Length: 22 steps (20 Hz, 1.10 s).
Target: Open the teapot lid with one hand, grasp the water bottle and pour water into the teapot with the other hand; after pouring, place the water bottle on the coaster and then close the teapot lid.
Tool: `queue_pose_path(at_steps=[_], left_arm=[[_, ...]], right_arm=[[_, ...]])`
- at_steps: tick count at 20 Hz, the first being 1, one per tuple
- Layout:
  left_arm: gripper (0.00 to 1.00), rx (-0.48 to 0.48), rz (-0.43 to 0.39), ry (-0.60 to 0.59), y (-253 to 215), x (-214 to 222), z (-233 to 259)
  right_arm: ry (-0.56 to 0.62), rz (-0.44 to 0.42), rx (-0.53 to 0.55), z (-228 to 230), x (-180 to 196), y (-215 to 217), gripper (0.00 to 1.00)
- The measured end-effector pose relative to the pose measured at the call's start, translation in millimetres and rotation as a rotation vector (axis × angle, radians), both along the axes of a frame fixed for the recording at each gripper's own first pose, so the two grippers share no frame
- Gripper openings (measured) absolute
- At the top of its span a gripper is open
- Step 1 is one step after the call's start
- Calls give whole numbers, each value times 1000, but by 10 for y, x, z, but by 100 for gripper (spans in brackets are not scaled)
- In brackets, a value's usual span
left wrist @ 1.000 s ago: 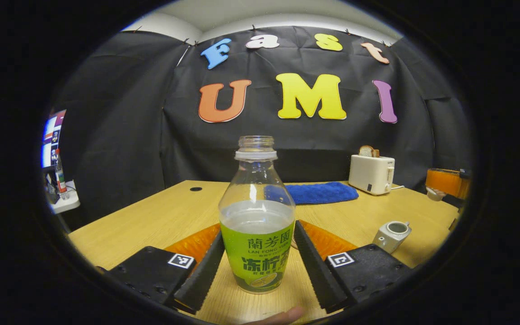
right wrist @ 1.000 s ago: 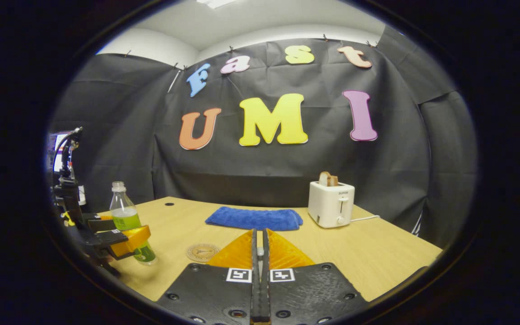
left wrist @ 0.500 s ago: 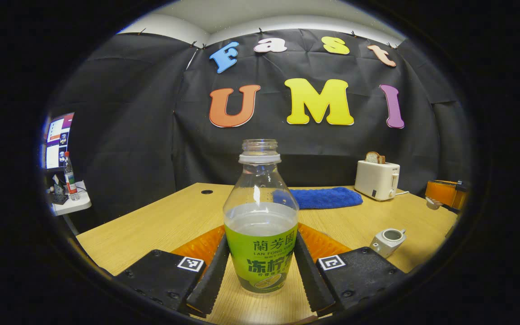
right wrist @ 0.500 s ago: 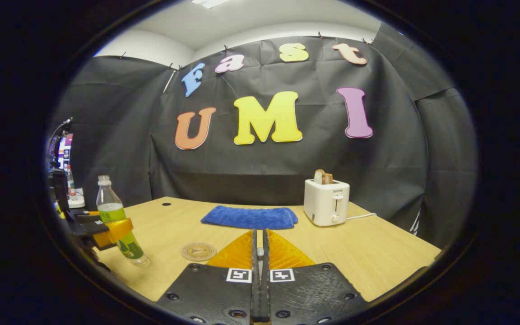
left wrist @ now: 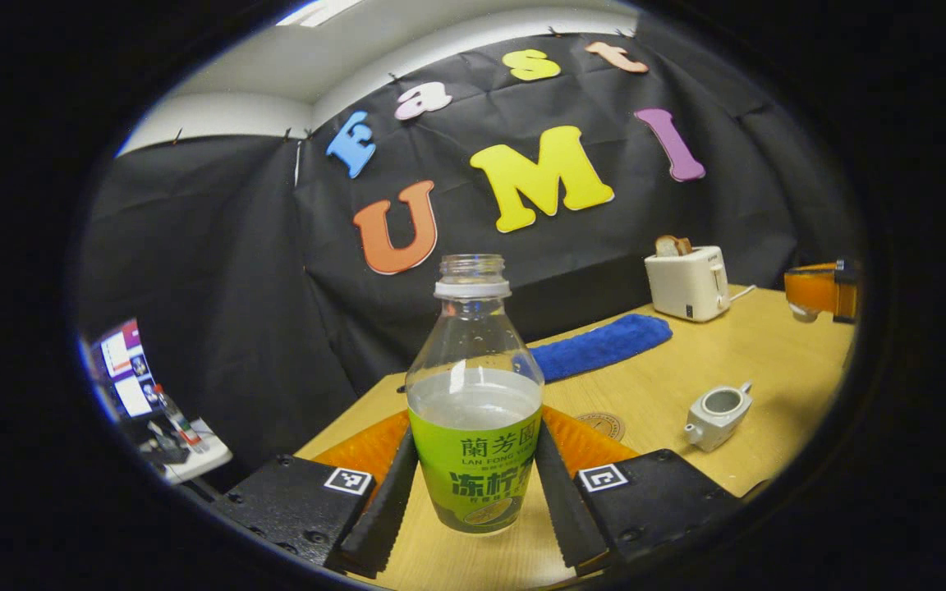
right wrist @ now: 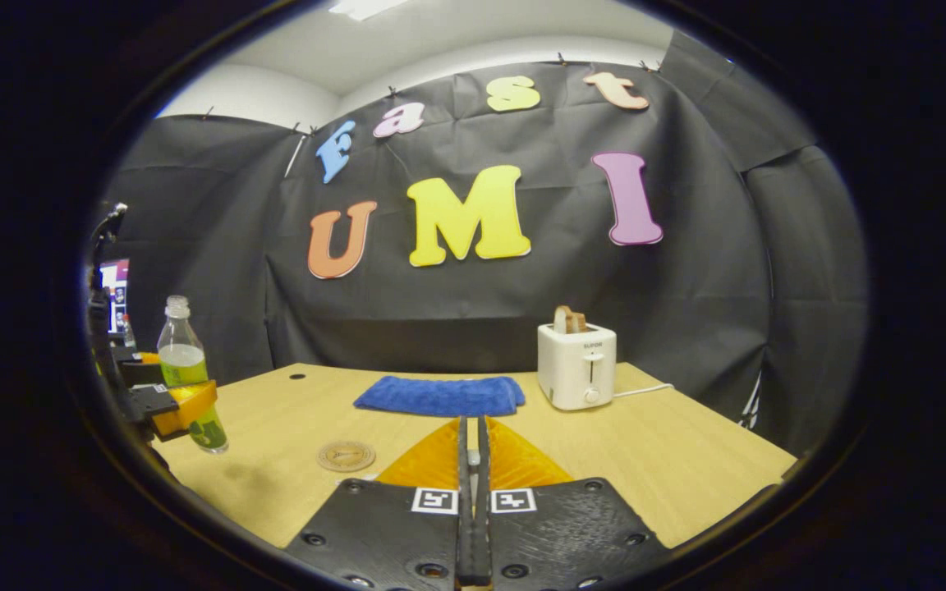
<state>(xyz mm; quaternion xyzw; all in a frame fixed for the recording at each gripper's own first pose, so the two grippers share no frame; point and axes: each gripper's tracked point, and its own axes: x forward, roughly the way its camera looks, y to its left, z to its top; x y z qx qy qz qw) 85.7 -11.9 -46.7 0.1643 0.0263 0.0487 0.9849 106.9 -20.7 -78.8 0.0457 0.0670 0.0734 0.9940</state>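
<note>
Gripping: left gripper [left wrist: 473,501] is pressing both fingers against the labelled sides of the water bottle [left wrist: 473,394] — capless, about half full, lifted clear of the table [left wrist: 686,386].
Seen from the right gripper view: the same bottle [right wrist: 185,373] is hanging above the table's left edge, its shadow lying below it.
Right gripper [right wrist: 473,492]: jaws are sitting nearly closed on a small pale piece — cannot tell what it is.
Teapot [left wrist: 715,414]: standing open on the table, lid off.
Coaster [left wrist: 600,424]: lying bare between bottle and teapot.
Background: blue towel [right wrist: 438,396] and toaster [right wrist: 576,365] are sitting at the far edge.
</note>
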Motion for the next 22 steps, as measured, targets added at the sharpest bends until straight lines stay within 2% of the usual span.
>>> queue_pose_path(at_steps=[3, 6, 10, 13, 18, 20, 21, 22], left_arm=[[76, 160, -14, 29, -195, 46, 5], [76, 271, -45, 69, -430, 79, -44], [76, 411, -78, 139, -696, 149, -184], [76, 583, -114, 182, -903, 189, -268], [75, 848, -140, 243, -1032, 232, -380], [72, 940, -140, 263, -1011, 233, -391], [75, 977, -145, 273, -1008, 226, -405], [72, 1006, -147, 295, -989, 224, -459]], right_arm=[[4, -7, -11, 22, -25, -170, 0], [-9, -9, -6, 102, -56, -333, 0], [-21, -59, -15, 172, -55, -596, 0], [-10, -84, -15, 159, -42, -746, 0], [5, -107, -9, 134, -17, -904, 0], [3, -126, -18, 132, -9, -978, 0], [3, -130, -16, 141, -11, -1001, 0], [6, -131, -12, 129, -15, -1012, 0]])
